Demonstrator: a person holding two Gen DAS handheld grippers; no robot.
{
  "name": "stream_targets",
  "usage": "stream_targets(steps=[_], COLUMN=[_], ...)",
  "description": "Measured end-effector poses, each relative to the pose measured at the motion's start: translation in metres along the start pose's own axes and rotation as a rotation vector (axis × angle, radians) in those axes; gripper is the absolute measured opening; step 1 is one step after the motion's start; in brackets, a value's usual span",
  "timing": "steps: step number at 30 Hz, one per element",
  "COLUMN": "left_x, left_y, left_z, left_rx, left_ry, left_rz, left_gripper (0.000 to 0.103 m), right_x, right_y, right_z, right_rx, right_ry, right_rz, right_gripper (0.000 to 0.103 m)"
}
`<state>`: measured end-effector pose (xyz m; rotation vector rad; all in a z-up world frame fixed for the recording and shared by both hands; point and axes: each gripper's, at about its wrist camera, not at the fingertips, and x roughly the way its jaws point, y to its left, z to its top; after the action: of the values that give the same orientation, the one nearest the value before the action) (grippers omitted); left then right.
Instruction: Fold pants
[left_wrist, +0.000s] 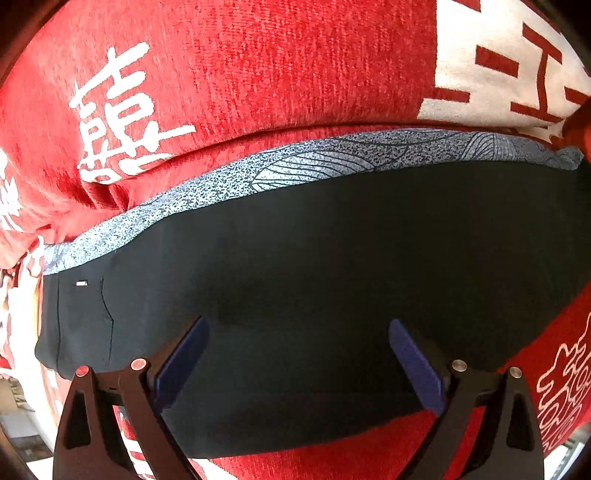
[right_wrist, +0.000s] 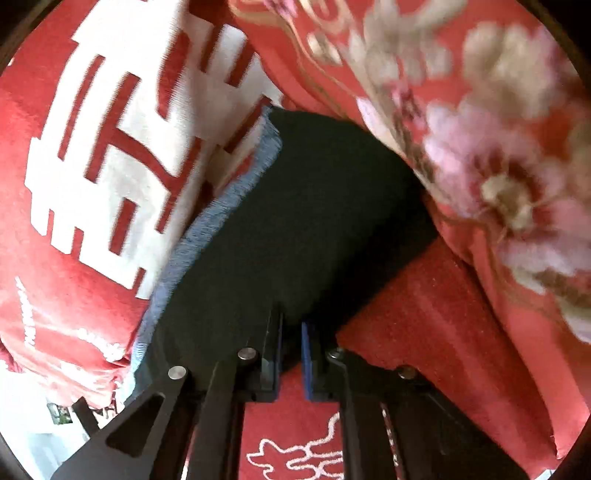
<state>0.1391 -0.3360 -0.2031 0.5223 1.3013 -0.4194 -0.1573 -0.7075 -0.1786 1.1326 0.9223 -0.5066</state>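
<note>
One pair of dark pants (left_wrist: 314, 258) lying on red blanket (left_wrist: 258, 66), spread at 12 o'clock between wide-open left gripper (left_wrist: 298, 363) jaws; right gripper (right_wrist: 291, 354) jaws nearly closed at pants edge, grip indeterminate.

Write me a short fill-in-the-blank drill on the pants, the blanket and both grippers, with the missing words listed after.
1. The dark pants lie on a blanket whose main colour is ____.
2. Along the pants' far edge runs a patterned ____ band.
3. The left gripper hovers over the pants with its fingers wide ____.
4. The right gripper has its fingers nearly ____ at the pants' near edge.

Missing words: red; grey; apart; together
</note>
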Motion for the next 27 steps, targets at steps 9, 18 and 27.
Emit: stream_targets(steps=[9, 18, 27], left_x=[-0.016, -0.034, -0.033], left_y=[-0.005, -0.002, -0.037], left_z=[-0.001, 0.001, 0.007], left_rx=[-0.005, -0.025, -0.008], left_ry=[0.021, 0.014, 0.052], left_rz=[-0.012, -0.03, -0.08], left_gripper=[0.099, 0.099, 0.099], right_x=[-0.005, 0.002, 0.002], right_y=[-0.001, 0.007, 0.006], right_z=[-0.013, -0.05, -0.055], right_rx=[-0.093, -0.091, -0.076], right_ry=[0.044, 0.15, 0.159], right_rz=[-0.032, 0.055, 0.079], right_gripper=[0.018, 0.03, 0.032])
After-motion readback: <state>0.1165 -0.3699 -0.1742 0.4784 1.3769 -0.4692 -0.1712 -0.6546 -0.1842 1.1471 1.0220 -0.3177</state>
